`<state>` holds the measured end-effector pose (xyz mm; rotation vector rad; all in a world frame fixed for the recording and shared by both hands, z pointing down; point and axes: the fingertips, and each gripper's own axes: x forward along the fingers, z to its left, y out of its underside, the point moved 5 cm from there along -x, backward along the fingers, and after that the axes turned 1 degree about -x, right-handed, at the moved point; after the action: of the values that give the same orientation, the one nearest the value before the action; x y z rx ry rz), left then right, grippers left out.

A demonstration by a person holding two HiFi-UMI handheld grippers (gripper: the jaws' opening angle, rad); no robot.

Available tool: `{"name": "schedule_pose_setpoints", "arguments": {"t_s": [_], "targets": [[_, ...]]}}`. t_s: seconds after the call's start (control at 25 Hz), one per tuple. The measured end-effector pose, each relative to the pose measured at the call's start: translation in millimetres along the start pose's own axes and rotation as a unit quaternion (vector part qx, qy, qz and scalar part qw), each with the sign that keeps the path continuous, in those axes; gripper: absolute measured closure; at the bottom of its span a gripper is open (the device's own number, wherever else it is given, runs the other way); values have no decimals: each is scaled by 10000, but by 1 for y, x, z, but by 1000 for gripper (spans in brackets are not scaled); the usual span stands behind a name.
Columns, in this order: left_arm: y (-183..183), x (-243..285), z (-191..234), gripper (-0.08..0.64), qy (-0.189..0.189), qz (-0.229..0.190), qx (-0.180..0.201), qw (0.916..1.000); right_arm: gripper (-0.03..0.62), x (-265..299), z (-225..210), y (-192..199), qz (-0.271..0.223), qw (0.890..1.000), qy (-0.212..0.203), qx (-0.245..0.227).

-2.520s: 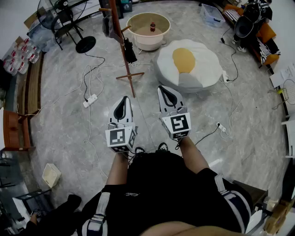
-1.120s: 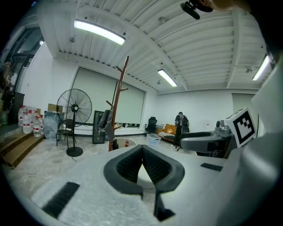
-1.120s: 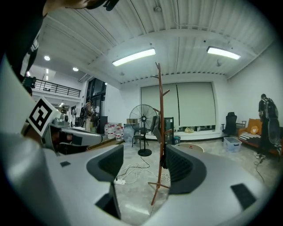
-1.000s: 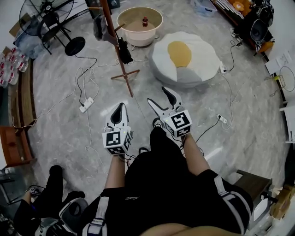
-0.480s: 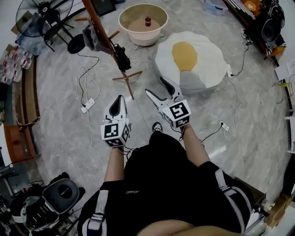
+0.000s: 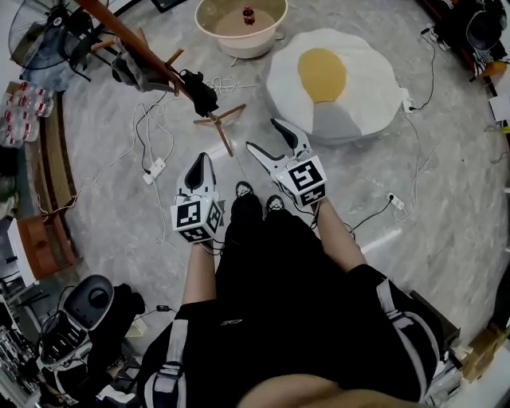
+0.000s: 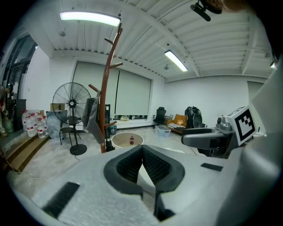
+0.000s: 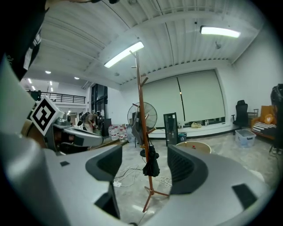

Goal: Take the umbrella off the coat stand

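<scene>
A brown wooden coat stand (image 6: 163,68) leans across the upper left of the head view. A folded black umbrella (image 6: 199,92) hangs from one of its pegs, beside a grey garment (image 6: 134,70). My right gripper (image 6: 264,135) is open and empty, a short way from the stand's feet. In the right gripper view the umbrella (image 8: 151,164) and the pole (image 8: 140,114) show between the spread jaws of my right gripper (image 8: 144,154), still at a distance. My left gripper (image 6: 199,158) is shut on nothing. In the left gripper view its tips (image 7: 142,148) meet, and the stand (image 7: 106,95) rises beyond, to the left.
A beige tub (image 6: 209,17) with a red bottle stands behind the stand, and a fried-egg cushion (image 6: 331,80) lies to its right. A fan (image 6: 40,32) is at far left. A power strip (image 6: 155,169) and cables trail on the floor. A bag (image 6: 88,307) lies at lower left.
The person has walked toward the coat stand, so both grippers are closer to it. The right jaws looked shut in the earliest frame and stand open now.
</scene>
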<state>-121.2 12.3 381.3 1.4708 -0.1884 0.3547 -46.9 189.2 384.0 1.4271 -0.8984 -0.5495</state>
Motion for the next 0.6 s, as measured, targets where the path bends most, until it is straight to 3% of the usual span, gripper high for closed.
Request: {"name": "schedule_pose_setpoints", "arguments": {"t_s": [0.36, 0.6], "targets": [[-3, 75, -6, 558, 224, 225, -2, 9995, 268, 21, -59, 3, 56, 9998, 146, 104], [-7, 149, 0, 558, 375, 432, -219, 9981, 268, 62, -111, -11, 276, 9993, 110, -246]]}}
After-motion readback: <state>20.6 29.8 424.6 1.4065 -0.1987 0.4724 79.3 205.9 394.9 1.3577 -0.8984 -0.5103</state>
